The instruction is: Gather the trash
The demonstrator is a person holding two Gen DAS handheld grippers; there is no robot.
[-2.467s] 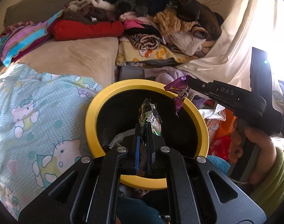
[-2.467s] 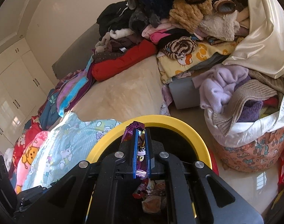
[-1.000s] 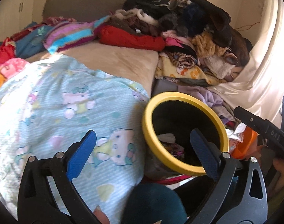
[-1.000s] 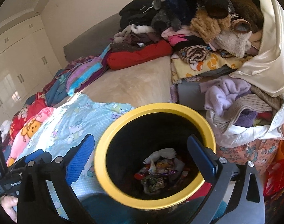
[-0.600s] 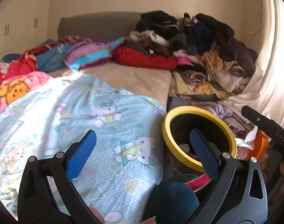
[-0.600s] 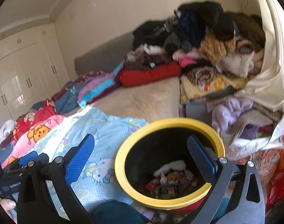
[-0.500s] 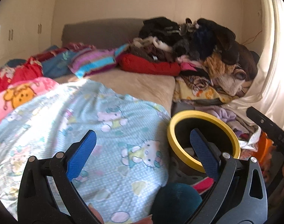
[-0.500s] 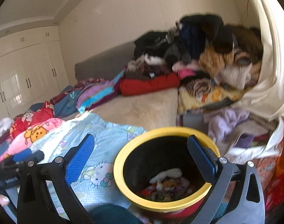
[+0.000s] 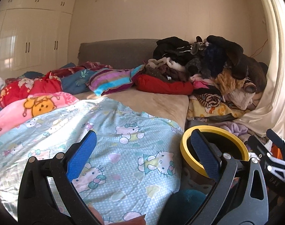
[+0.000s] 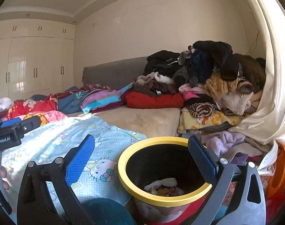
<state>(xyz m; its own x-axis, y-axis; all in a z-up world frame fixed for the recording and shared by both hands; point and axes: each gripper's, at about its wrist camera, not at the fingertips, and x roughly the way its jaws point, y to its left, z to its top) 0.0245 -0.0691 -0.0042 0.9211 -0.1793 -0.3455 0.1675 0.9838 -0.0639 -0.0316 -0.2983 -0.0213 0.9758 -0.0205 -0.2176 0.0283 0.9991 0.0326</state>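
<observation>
On my right wrist view I read "GenRobot.AI" in white on the body of the left gripper (image 10: 20,125) at the far left edge. The cat-print blue blanket (image 9: 123,150) shows a cartoon cat with a bow, and the pink blanket (image 9: 35,106) a yellow bear.

Both tools are spread wide and carry nothing: the left gripper (image 9: 142,150) frames the blanket and the bin's rim, the right gripper (image 10: 140,155) frames the yellow-rimmed bin (image 10: 123,168).

The bin stands just beside the bed's edge, its rim level with the mattress. The trash (image 10: 165,186), a white scrap over wrappers, lies at its bottom. The clothes pile (image 10: 208,78) crowds the far right corner; the tan sheet (image 9: 157,101) is bare.
</observation>
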